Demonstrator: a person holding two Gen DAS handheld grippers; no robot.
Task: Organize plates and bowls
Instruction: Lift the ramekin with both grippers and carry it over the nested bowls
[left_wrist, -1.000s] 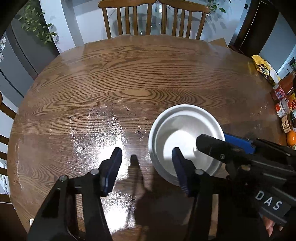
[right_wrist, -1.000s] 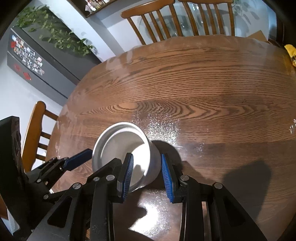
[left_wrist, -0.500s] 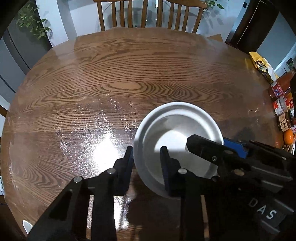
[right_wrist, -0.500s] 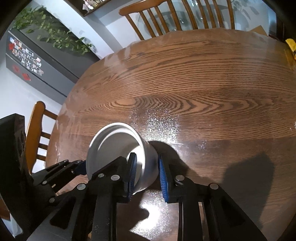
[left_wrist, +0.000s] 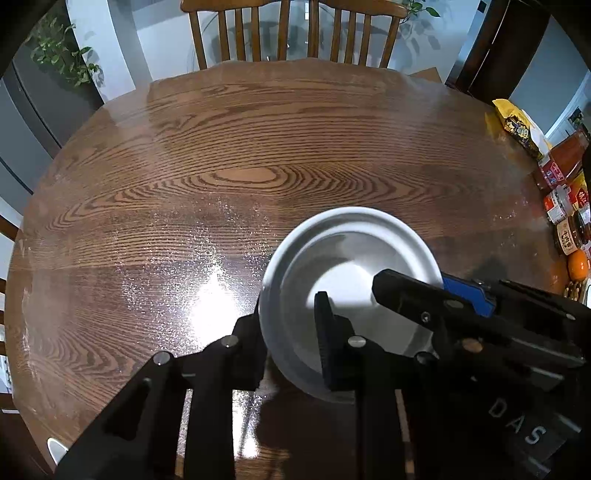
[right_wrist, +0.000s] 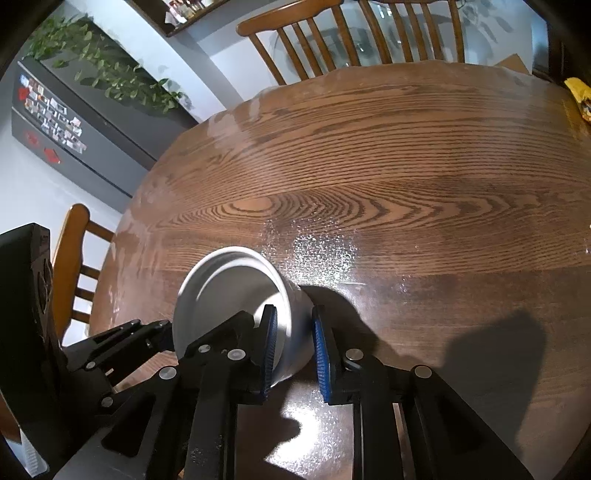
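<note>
A white bowl (left_wrist: 354, 251) stands on the round wooden table (left_wrist: 258, 155), near its front edge. My left gripper (left_wrist: 290, 332) straddles the bowl's left wall, one finger outside and one inside; its jaws are closing and the pads touch the wall. My right gripper (right_wrist: 293, 347) straddles the opposite wall of the bowl (right_wrist: 229, 288) the same way, its blue pads (right_wrist: 319, 350) closing onto it. The right gripper (left_wrist: 424, 291) also shows in the left wrist view, reaching over the bowl's right rim.
Two wooden chairs (left_wrist: 295, 33) stand at the table's far side and another (right_wrist: 74, 266) at its left. Jars, packets and an orange (left_wrist: 578, 264) crowd the right edge. A yellow bag (left_wrist: 517, 125) lies far right. Plants (right_wrist: 110, 74) hang by the wall.
Both grippers' jaws have narrowed from wide apart to pressing on the bowl's walls. The left gripper shifted right so that its fingers now straddle the rim.
</note>
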